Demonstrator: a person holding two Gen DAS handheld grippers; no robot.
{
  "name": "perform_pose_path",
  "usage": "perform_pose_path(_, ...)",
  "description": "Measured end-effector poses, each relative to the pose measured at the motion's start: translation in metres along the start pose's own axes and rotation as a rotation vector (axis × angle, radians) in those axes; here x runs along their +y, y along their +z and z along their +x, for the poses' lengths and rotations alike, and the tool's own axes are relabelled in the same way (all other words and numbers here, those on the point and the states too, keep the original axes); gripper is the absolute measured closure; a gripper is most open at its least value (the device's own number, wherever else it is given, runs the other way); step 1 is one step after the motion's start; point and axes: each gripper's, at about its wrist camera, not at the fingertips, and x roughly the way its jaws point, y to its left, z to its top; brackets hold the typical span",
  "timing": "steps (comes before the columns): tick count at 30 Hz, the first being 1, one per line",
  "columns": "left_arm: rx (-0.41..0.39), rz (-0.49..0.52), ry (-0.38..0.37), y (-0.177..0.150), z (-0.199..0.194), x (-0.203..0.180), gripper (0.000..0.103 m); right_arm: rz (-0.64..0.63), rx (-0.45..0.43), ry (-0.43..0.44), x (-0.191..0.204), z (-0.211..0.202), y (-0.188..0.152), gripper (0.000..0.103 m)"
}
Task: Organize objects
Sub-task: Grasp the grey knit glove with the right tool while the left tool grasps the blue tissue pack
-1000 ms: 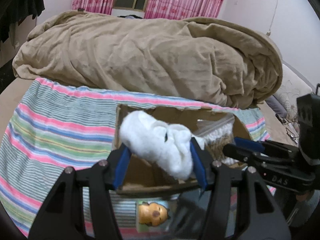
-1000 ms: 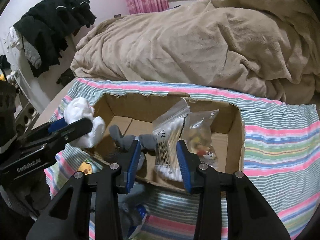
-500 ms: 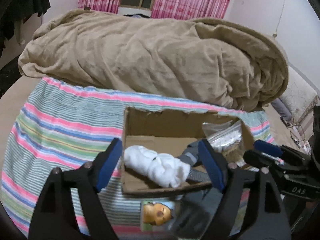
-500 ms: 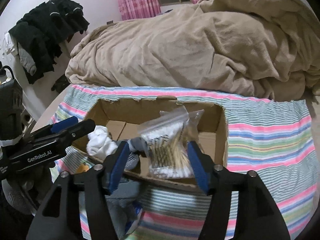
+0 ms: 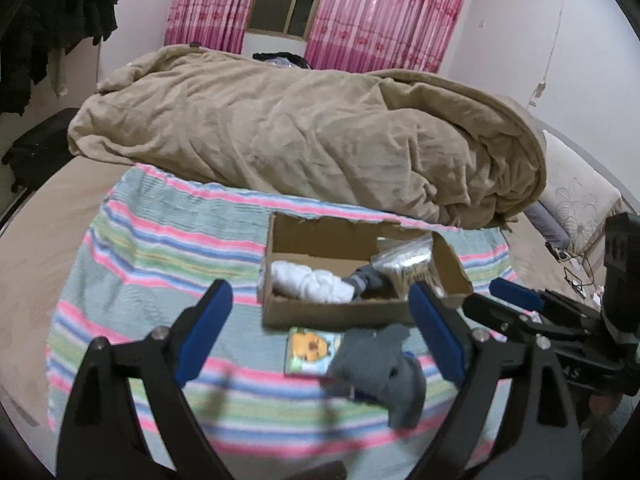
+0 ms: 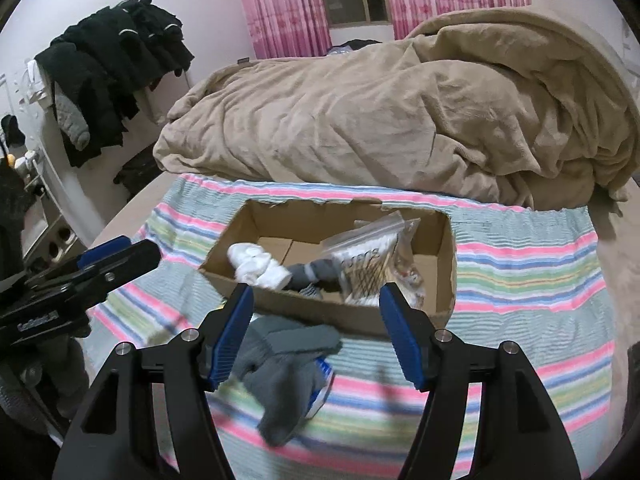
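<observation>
Cardboard box (image 5: 332, 314): set on the striped cloth (image 5: 160, 248), open at the top, just in front of the bundled blanket.
White socks (image 5: 310, 284): a rolled bundle is laid inside the box at its left end.
Grey sock in box (image 6: 316, 272): seen lying between the white bundle and the bags.
Zip bags (image 6: 366, 258): two clear bags are leaned upright in the right half of the box; thin sticks are seen in the nearer one.
Loose grey sock (image 5: 384, 372): crumpled on the cloth in front of the box, outside it, partly laid over a small card (image 5: 310, 350) printed with a yellow cartoon figure.
Left gripper (image 5: 320, 336): blue pads are spread wide, nothing is held between them; it is kept above the cloth, short of the box.
Right gripper (image 6: 316, 334): fingers are likewise parted and empty, with the loose grey sock seen below and between them.
Blanket (image 6: 380, 120): a tan heap is piled behind the box.
Dark clothes (image 6: 108, 68): hung at the left wall.
Curtains (image 5: 360, 12): pink, drawn beside a window.
</observation>
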Motion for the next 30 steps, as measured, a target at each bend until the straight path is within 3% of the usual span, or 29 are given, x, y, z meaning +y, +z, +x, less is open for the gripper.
perform_pose_path(9,-0.001,-0.037,0.052,-0.029,-0.038,0.014,0.008,0.027,0.027,0.001,0.01,-0.013,-0.024,0.034)
perform_pose_path(19,0.09,-0.086,0.085,-0.071,-0.029,0.043,0.008,0.025,0.094,-0.002,0.019,0.006,-0.048,0.034)
perform_pose_path(30,0.131,-0.121,0.098,-0.085,-0.016,0.065,0.008,-0.029,0.156,-0.02,0.041,0.052,-0.058,0.034)
